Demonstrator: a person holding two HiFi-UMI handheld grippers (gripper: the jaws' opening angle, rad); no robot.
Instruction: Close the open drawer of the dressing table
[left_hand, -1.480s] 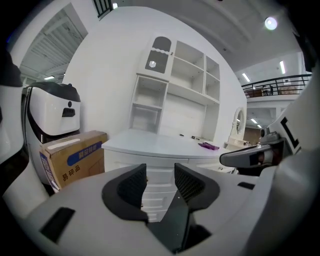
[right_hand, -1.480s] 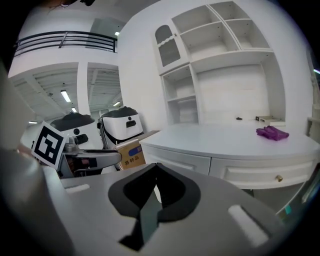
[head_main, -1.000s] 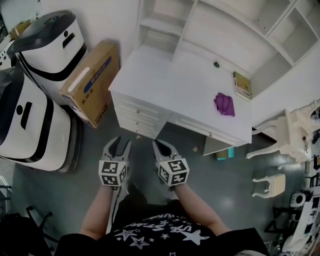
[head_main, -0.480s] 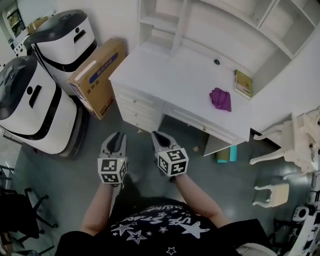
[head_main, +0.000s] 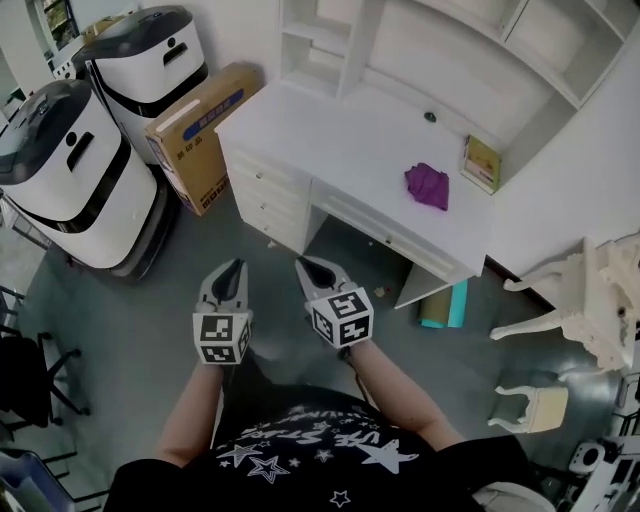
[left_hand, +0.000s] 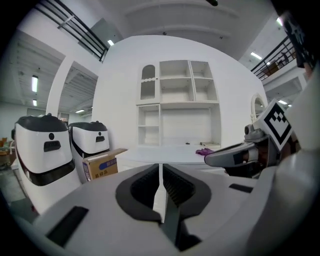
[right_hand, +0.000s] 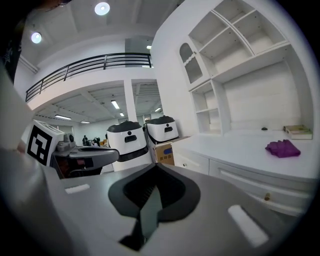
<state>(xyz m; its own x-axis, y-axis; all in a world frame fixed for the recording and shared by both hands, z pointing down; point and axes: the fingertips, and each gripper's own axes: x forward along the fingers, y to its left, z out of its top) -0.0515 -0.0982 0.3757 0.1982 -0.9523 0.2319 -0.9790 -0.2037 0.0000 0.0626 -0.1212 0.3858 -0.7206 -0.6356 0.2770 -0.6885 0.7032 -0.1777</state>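
Note:
The white dressing table stands ahead, with a stack of drawers at its left and a long drawer under the top; all fronts look flush. A purple cloth and a small book lie on top. Both grippers hover over the grey floor, short of the table and touching nothing. My left gripper is closing, its jaws down to a thin slit with nothing between them. My right gripper is shut and empty. The right gripper view shows the long drawer's knob.
Two white domed machines and a cardboard box stand left of the table. A white ornate chair, a small stool, a teal roll and a leaning white board are at the right. A black chair is near left.
The left gripper's jaws went from wide open to nearly together. Both grippers and the person drew back from the table, which now sits farther off and more to the right.

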